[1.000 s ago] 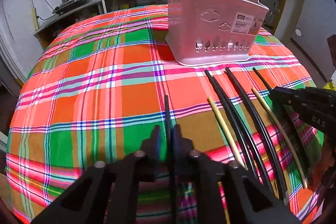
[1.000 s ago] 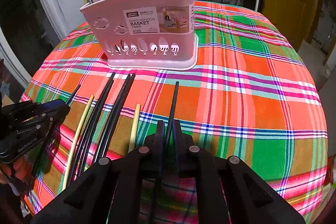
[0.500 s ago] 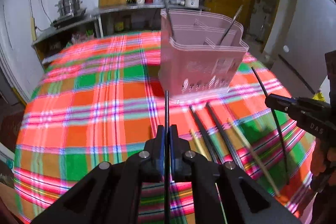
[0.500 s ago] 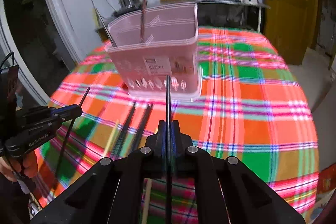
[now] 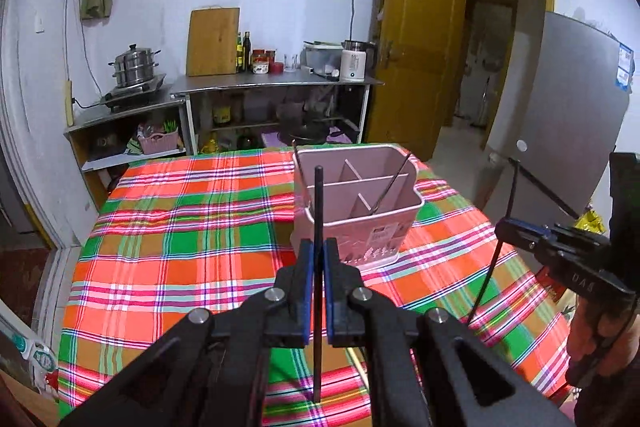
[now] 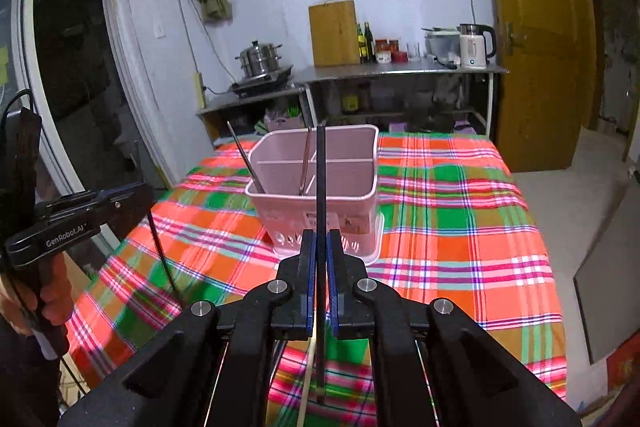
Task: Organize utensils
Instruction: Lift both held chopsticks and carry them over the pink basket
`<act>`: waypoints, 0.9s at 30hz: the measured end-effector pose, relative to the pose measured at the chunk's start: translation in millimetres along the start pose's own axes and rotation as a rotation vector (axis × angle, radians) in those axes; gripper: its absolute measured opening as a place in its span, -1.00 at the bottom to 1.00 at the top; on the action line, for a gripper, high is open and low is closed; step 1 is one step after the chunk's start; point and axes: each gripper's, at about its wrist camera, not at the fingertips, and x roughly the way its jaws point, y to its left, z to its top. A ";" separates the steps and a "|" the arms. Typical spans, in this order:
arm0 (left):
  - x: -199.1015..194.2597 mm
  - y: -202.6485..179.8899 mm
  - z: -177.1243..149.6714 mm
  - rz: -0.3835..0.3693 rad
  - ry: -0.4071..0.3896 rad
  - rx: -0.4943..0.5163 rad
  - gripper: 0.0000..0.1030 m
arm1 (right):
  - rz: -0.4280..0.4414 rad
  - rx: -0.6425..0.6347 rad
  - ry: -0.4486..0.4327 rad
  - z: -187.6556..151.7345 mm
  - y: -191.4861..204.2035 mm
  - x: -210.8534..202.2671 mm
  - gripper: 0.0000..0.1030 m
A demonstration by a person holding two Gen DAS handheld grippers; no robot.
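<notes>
My left gripper [image 5: 319,247] is shut on a black chopstick [image 5: 318,203], held upright above the plaid table, just short of the pink utensil basket [image 5: 360,223]. My right gripper [image 6: 320,237] is shut on another black chopstick [image 6: 321,179], also upright in front of the basket [image 6: 320,207]. The basket has dividers and holds two metal utensils [image 6: 306,163]. The right gripper shows at the right of the left wrist view [image 5: 520,233]; the left one shows at the left of the right wrist view [image 6: 132,199]. A pale chopstick [image 6: 308,379] lies on the table below, mostly hidden.
The table wears a red, green and orange plaid cloth [image 5: 180,247]. A steel counter [image 5: 276,79] with a pot, bottles, cutting board and kettle stands behind. A yellow door [image 5: 416,39] stands open at the right, beside a grey fridge [image 5: 560,107].
Both grippers lifted their black chopsticks off the table and rose well above it. The chopsticks went from lying flat to standing upright. The other chopsticks stayed on the cloth.
</notes>
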 end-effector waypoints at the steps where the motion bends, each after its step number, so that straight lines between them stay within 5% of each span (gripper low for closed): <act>1: -0.9 -0.5 0.8 -0.003 -0.002 -0.001 -0.90 | -0.001 0.000 -0.005 0.3 -0.1 -1.9 -0.90; 17: 5.4 1.2 11.1 -0.056 0.033 -0.057 -0.90 | 0.009 0.007 -0.043 6.6 5.9 -10.4 -0.91; 27: 3.1 -3.0 47.1 -0.068 -0.004 -0.070 -0.90 | 0.032 -0.009 -0.090 34.3 17.9 -4.7 -0.91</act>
